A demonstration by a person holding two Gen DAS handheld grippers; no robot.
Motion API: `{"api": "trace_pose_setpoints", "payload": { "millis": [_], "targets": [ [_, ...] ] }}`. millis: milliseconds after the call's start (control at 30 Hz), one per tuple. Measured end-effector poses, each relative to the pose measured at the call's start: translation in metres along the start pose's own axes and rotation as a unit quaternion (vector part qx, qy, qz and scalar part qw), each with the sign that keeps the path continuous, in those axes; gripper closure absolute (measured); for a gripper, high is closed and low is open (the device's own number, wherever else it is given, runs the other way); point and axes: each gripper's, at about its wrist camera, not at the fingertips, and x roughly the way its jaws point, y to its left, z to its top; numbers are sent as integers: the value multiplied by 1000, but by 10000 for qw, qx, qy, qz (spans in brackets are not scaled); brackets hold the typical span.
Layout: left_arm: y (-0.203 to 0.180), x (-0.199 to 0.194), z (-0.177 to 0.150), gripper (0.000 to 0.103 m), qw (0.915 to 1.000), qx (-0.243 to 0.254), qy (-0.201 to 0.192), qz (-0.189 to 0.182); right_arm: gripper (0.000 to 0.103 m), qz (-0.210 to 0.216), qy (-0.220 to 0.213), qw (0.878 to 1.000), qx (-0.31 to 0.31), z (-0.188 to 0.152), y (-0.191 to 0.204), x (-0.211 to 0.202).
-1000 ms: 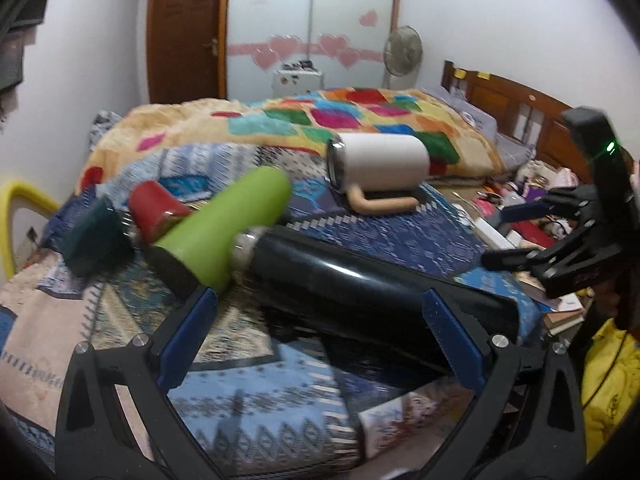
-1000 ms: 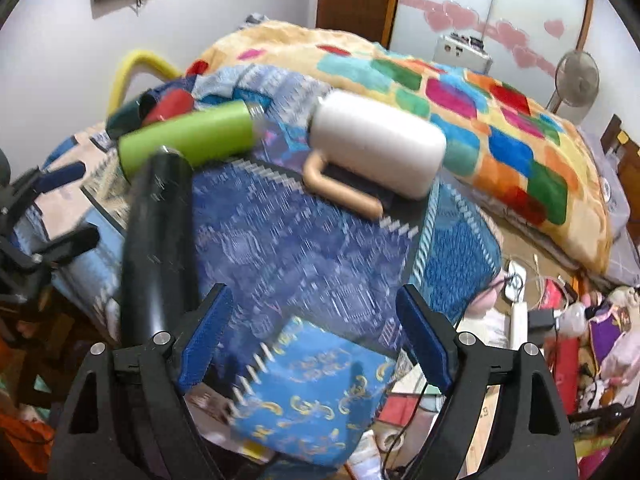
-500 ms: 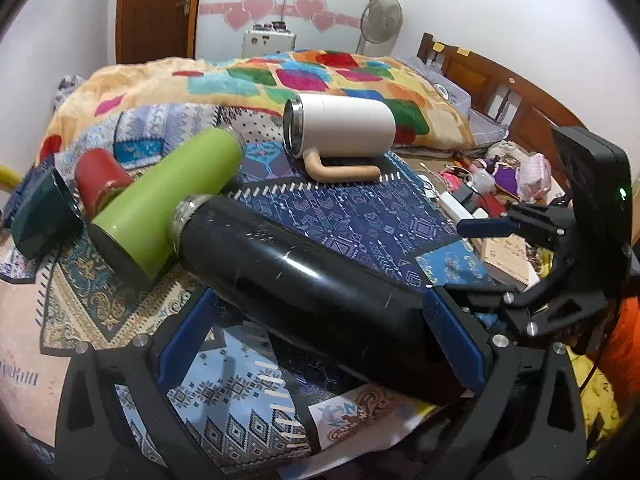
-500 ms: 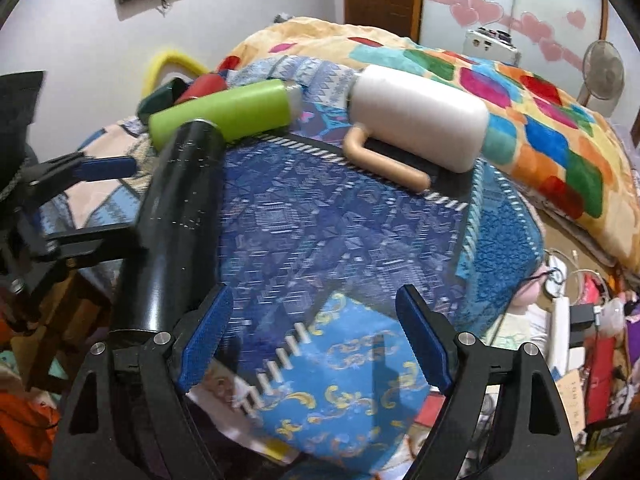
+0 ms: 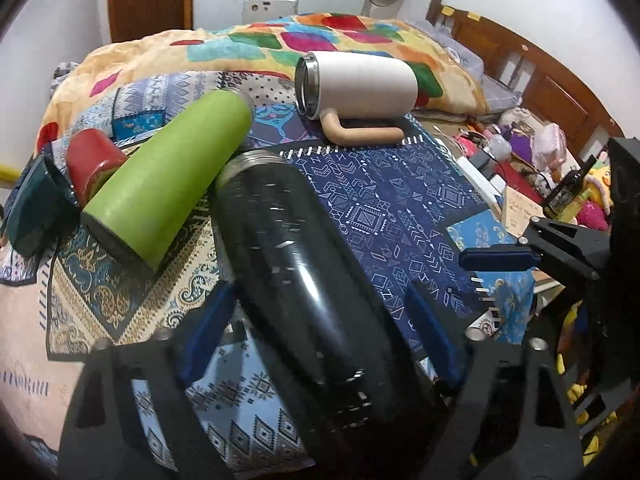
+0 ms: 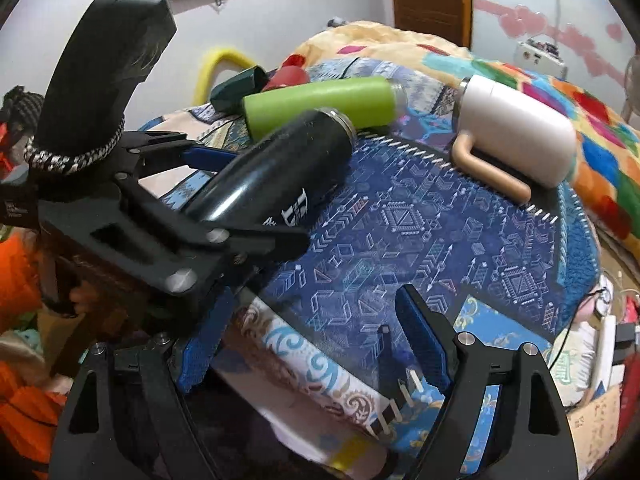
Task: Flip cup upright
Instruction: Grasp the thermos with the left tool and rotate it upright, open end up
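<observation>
Black flask (image 5: 296, 276) lies tilted on the patterned blue cloth (image 5: 392, 208), its steel-rimmed mouth raised and pointing toward the far side of the bed, its base end between the fingers of the left gripper (image 5: 320, 332). The left gripper's blue pads (image 5: 208, 324) sit on either side of the flask body; from the right wrist view the left gripper (image 6: 224, 200) closes around the lower part of the flask (image 6: 272, 172), gripping it. The right gripper (image 6: 316, 340) is spread wide with nothing between its fingers and hovers over the near edge of the cloth (image 6: 400, 240). A green bottle (image 5: 168, 176) lies on its side just beside the flask's mouth. A white mug (image 5: 356, 84) with a tan handle lies on its side farther back. A red cup (image 5: 92, 160) lies left of the green bottle.
</observation>
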Motion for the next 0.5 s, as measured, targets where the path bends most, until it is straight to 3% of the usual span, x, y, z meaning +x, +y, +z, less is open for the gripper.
{"api": "trace_pose_setpoints", "payload": {
  "millis": [300, 500],
  "targets": [
    [-3, 14, 21, 23, 9960, 362, 818, 27, 22, -555, -231, 9952, 770, 2, -47, -17],
    [-2, 36, 31, 25, 9902, 231, 1378, 28, 22, -777, -455, 9933, 727, 13, -46, -21]
  ]
}}
